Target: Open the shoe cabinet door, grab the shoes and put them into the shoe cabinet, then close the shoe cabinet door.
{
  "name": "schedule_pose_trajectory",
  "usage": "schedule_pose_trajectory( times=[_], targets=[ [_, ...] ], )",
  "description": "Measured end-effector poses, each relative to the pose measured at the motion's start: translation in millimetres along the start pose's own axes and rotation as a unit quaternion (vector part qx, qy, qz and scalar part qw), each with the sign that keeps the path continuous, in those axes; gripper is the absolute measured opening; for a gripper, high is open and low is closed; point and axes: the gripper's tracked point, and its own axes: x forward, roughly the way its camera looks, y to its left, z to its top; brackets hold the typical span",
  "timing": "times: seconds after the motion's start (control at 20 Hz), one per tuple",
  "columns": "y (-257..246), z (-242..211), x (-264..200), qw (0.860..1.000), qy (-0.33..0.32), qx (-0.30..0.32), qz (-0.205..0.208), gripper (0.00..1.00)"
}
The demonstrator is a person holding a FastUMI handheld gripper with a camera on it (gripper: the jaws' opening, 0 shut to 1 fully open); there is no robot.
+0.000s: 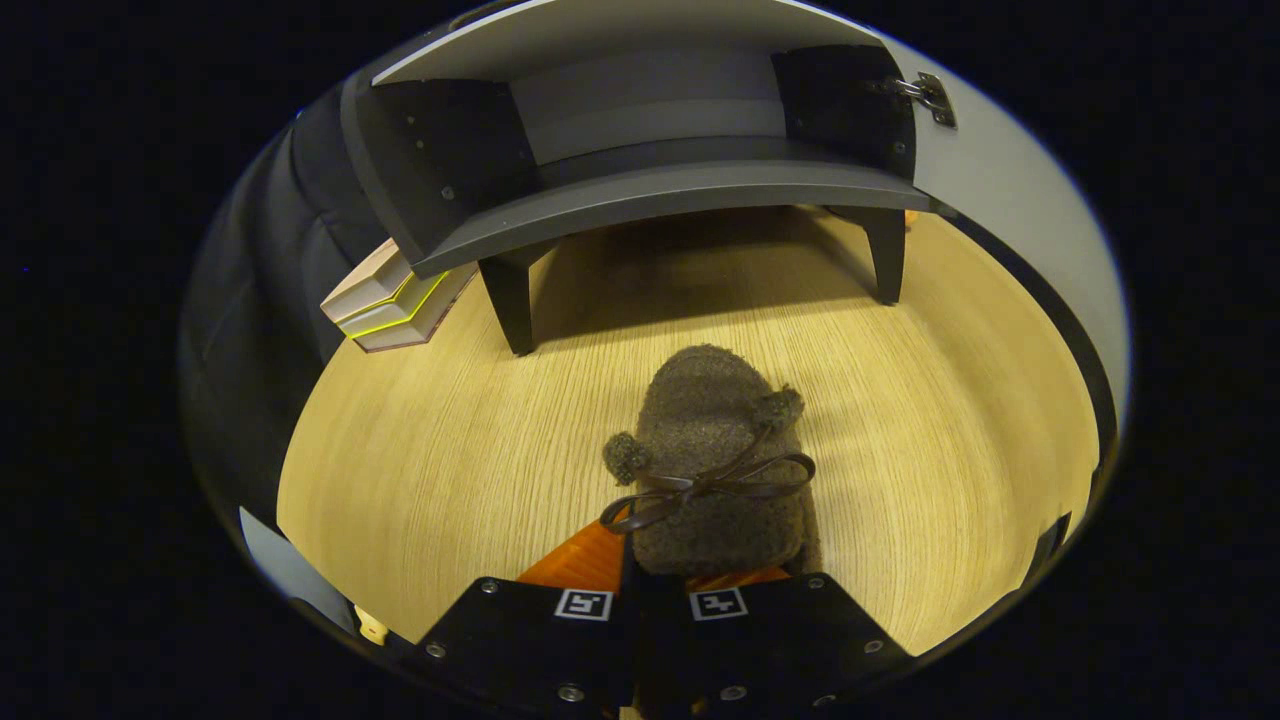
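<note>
Gripper: fingers drawn close, clamped on the heel of the shoe. Shoe: held just ahead of the fingers, long axis pointing toe-first at the cabinet. Cabinet: straight beyond, door open, above the table.

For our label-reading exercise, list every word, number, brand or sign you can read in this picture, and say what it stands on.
No readable words, numbers or brands.
Two square black-and-white coded markers sit on the tongs: patterns, not text.
The tongs grip the slipper, which shows no label.
The stacked books beside the shoe cabinet show no legible text.
</note>
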Motion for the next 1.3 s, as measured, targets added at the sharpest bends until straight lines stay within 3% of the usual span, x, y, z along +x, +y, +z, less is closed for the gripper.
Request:
schedule_pose_trajectory(
  times=[0.1, 0.45, 0.7, 1.0, 1.3],
  targets=[
    [-1.7, 1.1, -9.5, 1.000, 0.000, 0.000, -0.001, 0.09],
    [-4.7, 14.3, -80.4, 0.999, -0.035, -0.010, -0.007, 0.09],
    [8.7, 51.8, -153.7, 0.995, -0.093, -0.021, -0.008, 0.09],
    [24.7, 157.7, -226.7, 0.980, -0.194, -0.047, -0.007, 0.09],
    [21.4, 280.6, -255.5, 0.963, -0.259, -0.070, -0.015, 0.08]
  ],
)
